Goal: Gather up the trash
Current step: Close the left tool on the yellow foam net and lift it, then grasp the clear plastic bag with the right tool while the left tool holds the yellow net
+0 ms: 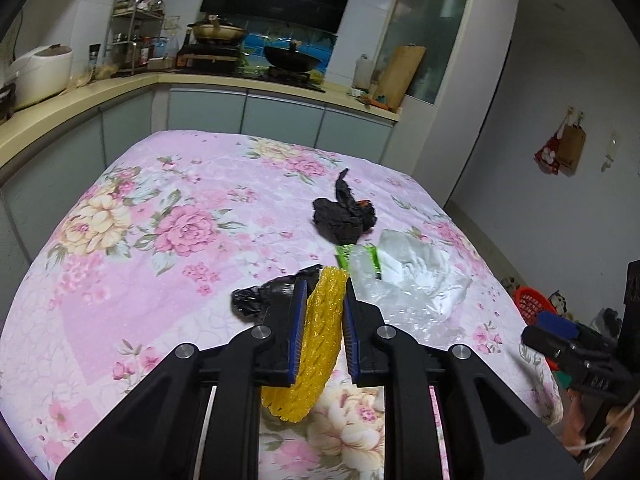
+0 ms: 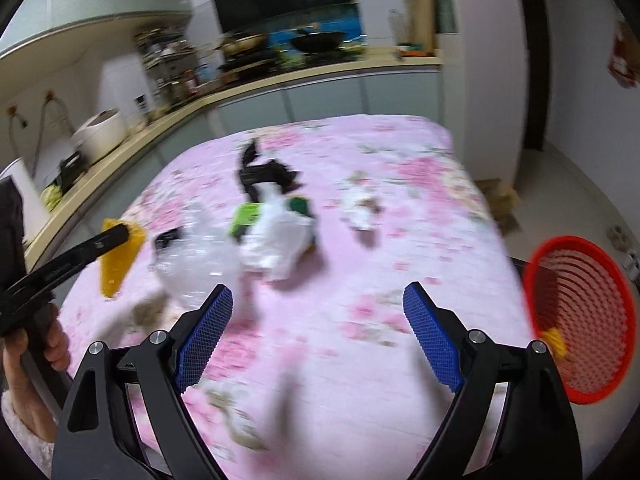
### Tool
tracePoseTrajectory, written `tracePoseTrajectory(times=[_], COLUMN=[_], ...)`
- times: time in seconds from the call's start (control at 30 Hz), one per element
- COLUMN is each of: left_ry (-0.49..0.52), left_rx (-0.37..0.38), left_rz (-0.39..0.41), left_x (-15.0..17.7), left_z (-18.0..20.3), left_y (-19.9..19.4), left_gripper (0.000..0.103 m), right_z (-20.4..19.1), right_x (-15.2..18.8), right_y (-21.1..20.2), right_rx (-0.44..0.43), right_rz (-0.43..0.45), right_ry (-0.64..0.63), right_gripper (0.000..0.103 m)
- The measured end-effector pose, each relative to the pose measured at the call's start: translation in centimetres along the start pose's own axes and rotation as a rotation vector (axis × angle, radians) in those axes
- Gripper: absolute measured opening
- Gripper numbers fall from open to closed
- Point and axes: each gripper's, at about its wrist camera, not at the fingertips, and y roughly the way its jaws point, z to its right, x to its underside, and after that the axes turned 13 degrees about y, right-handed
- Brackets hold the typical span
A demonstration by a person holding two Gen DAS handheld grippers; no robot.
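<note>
My left gripper (image 1: 325, 286) is shut on a yellow foam net sleeve (image 1: 316, 344), lifted a little over the pink floral tablecloth (image 1: 160, 240). In the right wrist view the same yellow net (image 2: 120, 260) hangs from the left gripper (image 2: 126, 236) at the left. On the cloth lie a small black bag (image 1: 252, 300), a crumpled black bag (image 1: 344, 216), a green wrapper (image 1: 360, 258), clear plastic (image 1: 404, 308) and white paper (image 1: 420, 264). My right gripper (image 2: 318, 300) stands open over the cloth, holding nothing. A red basket (image 2: 584, 320) at the right edge holds a yellow scrap.
A kitchen counter (image 1: 120, 84) with a rice cooker (image 1: 40, 72), pans and a rack runs behind the table. A small crumpled white scrap (image 2: 362, 210) lies further back on the cloth. A hand (image 2: 28, 352) grips the left tool's handle. The right view is motion-blurred.
</note>
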Motion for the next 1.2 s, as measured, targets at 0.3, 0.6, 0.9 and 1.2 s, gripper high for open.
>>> tracePoseTrajectory(times=[0.3, 0.6, 0.9, 1.2], left_ry=[-0.062, -0.091, -0.091, -0.087], left_rx=[-0.042, -0.052, -0.05, -0.05], left_rz=[0.02, 0.038, 0.038, 0.035], left_x=[0.5, 0.5, 0.5, 0.5], left_z=[-2.9, -4.0, -4.0, -3.8], left_y=[-1.0, -1.4, -1.5, -1.4], left_gripper=[0.016, 0.016, 0.016, 0.016], right_z=[-6.3, -9.6, -10.1, -9.3], right_x=[0.3, 0.9, 1.5, 1.3], right_y=[3.3, 7.0, 9.7, 7.7], right_rx=[-0.08, -0.054, -0.006, -0.034], right_rz=[-0.045, -0.094, -0.144, -0.107], right_ry=[-0.149, -0.24, -0.252, -0.231], right_gripper=[0.084, 0.084, 0.065, 0.043])
